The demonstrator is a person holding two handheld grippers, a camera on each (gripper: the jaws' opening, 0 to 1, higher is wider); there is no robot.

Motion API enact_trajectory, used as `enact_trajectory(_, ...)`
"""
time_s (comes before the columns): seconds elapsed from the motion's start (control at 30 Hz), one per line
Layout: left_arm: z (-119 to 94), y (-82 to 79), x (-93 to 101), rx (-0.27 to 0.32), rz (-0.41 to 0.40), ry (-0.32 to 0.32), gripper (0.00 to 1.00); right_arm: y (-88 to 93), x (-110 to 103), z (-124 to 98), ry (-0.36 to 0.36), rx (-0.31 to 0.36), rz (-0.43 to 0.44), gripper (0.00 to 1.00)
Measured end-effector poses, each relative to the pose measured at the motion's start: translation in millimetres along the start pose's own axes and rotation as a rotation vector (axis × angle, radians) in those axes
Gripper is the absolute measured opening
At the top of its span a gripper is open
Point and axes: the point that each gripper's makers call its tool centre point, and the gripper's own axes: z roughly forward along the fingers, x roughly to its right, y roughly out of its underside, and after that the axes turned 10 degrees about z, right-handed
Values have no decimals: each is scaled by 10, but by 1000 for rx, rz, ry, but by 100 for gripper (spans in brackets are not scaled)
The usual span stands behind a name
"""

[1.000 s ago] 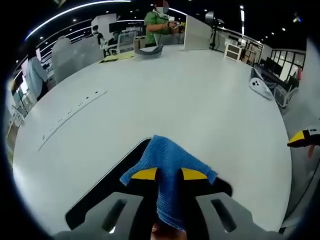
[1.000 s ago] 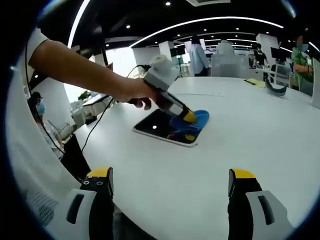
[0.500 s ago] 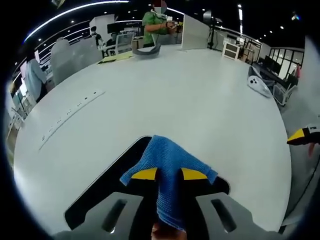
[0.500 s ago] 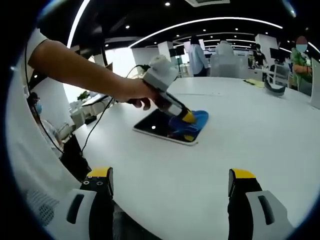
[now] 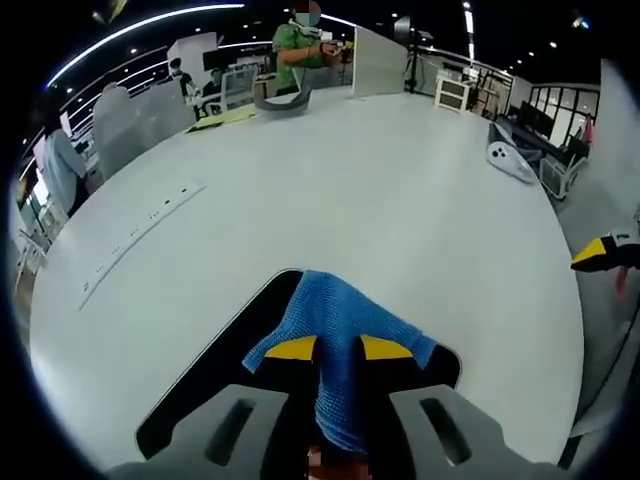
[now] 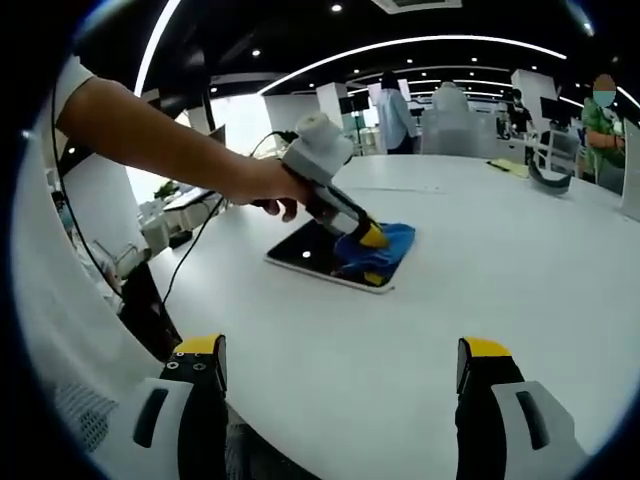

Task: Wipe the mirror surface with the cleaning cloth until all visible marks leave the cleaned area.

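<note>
A dark flat mirror [image 6: 315, 255] lies on the white table [image 6: 480, 290]. In the left gripper view the mirror [image 5: 215, 385] runs under my jaws. My left gripper [image 5: 338, 350] is shut on a blue cleaning cloth [image 5: 340, 320], pressing it onto the mirror's far end. In the right gripper view that left gripper [image 6: 370, 240] shows, held by a hand, with the blue cloth [image 6: 385, 245] bunched under its yellow tips. My right gripper [image 6: 340, 365] hovers above the near part of the table, open and holding nothing, well short of the mirror.
A person's bare arm [image 6: 160, 135] reaches in from the left. A white curved device [image 5: 508, 160] lies on the table's far right. A grey curved object [image 5: 280, 102] and yellow papers sit at the far edge. People and office desks stand beyond the table.
The left gripper has shifted the cloth slightly along the mirror's far end. The right gripper holds still.
</note>
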Motion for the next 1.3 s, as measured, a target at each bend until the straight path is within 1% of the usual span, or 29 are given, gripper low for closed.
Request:
enact_trajectory(0.1, -7, 8, -4, 4, 19, 3, 13, 1, -2, -7, 2, 0, 4, 96)
enact_trajectory(0.17, -15, 13, -5, -2, 14, 6, 13, 7, 6, -6, 4, -3, 1, 96)
enact_trajectory(0.23, -24, 26, -6, -6, 41, 8, 13, 3, 8, -5, 3, -3, 1, 96)
enact_trajectory(0.3, -34, 38, -13, -6, 27, 7, 13, -4, 2, -7, 3, -3, -3, 96)
enact_trajectory(0.5, -70, 83, -24, -8, 34, 6, 13, 27, -8, -2, -1, -11, -3, 96)
enact_trajectory(0.63, -88, 103, -33, -4, 22, 7, 13, 47, -14, -7, 0, -13, -3, 96)
enact_trajectory(0.8, -97, 111, -33, -6, 27, 5, 13, 91, -6, -5, 8, -20, 1, 96)
enact_trajectory(0.93, -109, 126, -33, -9, 32, 5, 13, 86, -28, -8, 5, -14, -1, 96)
enact_trajectory(1.3, -159, 185, -41, 7, 16, -3, 13, 125, -48, -12, 9, -17, -9, 96)
